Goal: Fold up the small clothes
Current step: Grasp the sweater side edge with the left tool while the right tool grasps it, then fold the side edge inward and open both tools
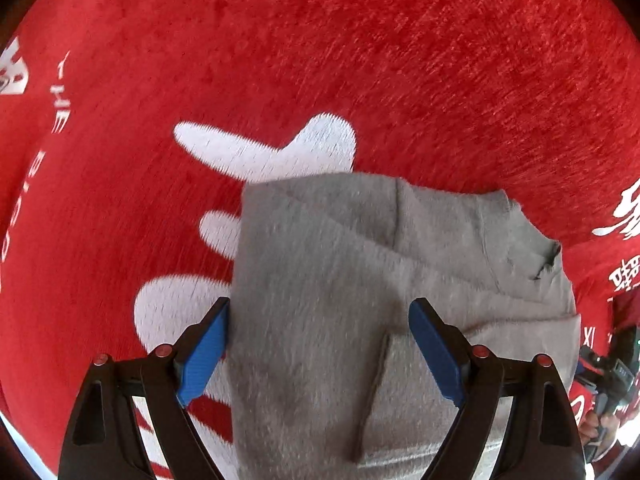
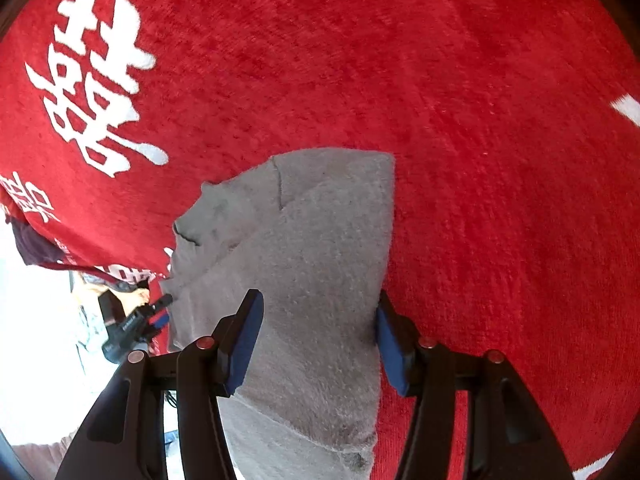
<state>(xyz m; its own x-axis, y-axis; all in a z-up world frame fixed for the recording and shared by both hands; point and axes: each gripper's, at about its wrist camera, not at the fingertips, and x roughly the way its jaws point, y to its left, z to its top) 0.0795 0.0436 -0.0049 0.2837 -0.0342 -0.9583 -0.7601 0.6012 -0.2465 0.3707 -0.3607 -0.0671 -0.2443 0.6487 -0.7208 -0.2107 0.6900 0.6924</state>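
A small grey fleece garment (image 1: 328, 280) lies folded on a red cloth with white characters. It also shows in the right wrist view (image 2: 316, 264). My left gripper (image 1: 320, 308) is open, its blue pads (image 1: 204, 352) wide apart over the garment's near left part. My right gripper (image 2: 318, 312) is open above the garment's near right edge, one blue pad (image 2: 388, 344) beside that edge. Neither gripper holds the cloth. The garment's near end is hidden below both views.
The red cloth (image 1: 360, 60) covers the whole surface, with white characters (image 2: 92, 80) to the left in the right wrist view. The other gripper (image 2: 136, 320) and a hand show at the left edge, near the cloth's edge.
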